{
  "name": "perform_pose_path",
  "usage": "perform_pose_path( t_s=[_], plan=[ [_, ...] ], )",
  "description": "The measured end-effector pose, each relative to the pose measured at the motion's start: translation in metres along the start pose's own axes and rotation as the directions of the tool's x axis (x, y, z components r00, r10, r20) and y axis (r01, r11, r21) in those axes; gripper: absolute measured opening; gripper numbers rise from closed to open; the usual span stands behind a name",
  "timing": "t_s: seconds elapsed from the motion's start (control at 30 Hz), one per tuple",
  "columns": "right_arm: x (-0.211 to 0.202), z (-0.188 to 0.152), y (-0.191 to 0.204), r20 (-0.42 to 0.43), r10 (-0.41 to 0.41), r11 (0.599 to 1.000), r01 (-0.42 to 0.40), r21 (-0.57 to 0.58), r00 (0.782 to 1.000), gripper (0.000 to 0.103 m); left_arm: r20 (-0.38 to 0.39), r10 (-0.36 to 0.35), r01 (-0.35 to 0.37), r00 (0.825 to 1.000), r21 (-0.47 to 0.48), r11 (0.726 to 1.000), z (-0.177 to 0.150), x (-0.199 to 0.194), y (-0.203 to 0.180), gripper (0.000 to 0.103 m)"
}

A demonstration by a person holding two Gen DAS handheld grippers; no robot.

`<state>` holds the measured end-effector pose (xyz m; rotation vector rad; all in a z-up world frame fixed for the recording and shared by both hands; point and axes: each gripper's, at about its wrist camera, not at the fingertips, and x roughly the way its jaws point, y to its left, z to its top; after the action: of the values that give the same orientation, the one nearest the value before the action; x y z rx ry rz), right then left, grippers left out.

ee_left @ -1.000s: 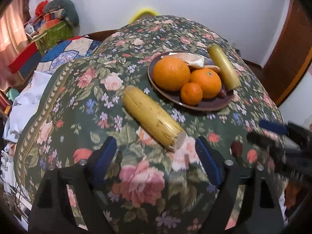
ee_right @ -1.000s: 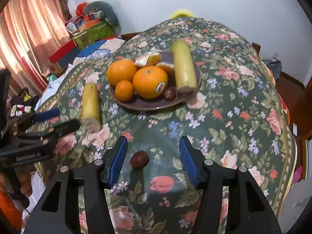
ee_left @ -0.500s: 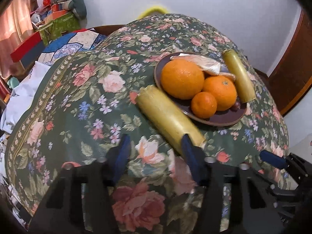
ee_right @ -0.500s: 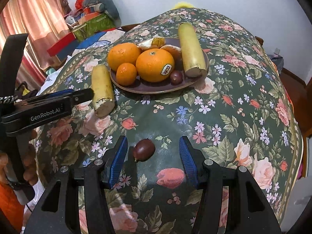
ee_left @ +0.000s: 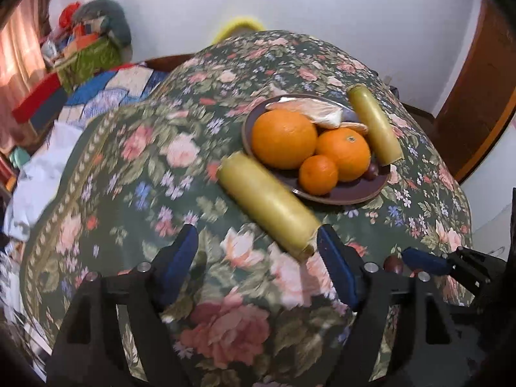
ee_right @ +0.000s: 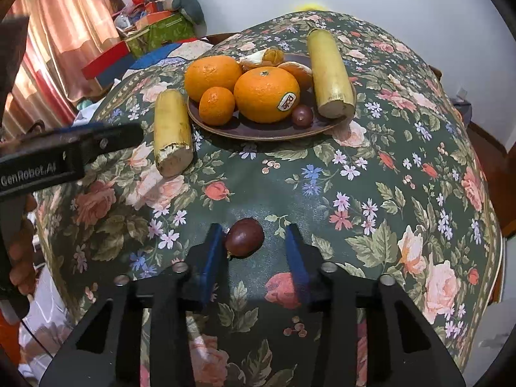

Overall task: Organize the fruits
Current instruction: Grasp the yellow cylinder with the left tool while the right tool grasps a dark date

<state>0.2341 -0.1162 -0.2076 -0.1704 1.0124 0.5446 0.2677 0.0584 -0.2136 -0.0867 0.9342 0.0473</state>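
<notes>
Table covered by floral tablecloth [ee_right: 371, 148]. Brown plate [ee_right: 258, 130] loaded with oranges, a banana piece, one grape. Second banana piece [ee_left: 267, 204] laid on cloth just beside plate; left gripper [ee_left: 258, 258] jaws just reopened wide, nothing gripped. Loose dark grape [ee_right: 244, 237] bracketed by right gripper [ee_right: 253, 251], jaws just closing, left pad touching, not clamped.

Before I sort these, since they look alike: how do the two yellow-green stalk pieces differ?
The stalk piece on the cloth lies beside the plate; the stalk piece on the plate rests across its rim. The first shows a ragged cut end, the second a smoother one. Both are yellow-green cylinders.
</notes>
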Motion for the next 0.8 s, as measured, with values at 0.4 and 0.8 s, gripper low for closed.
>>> perform_pose_path(
  t_s=[0.4,0.8],
  plan=[
    [-0.006,-0.001,-0.006,0.027,0.036,0.999,-0.036,0.016,0.999,0.016,-0.081,0.031,-0.039,0.996,-0.094,0.995,0.017,0.053,-0.007,0.084],
    [-0.013,0.007,-0.022,0.064,0.027,0.997,-0.032,0.065,0.998,0.015,-0.059,-0.053,0.046,0.997,-0.116,0.992,0.01,0.051,0.0,0.058]
  ],
)
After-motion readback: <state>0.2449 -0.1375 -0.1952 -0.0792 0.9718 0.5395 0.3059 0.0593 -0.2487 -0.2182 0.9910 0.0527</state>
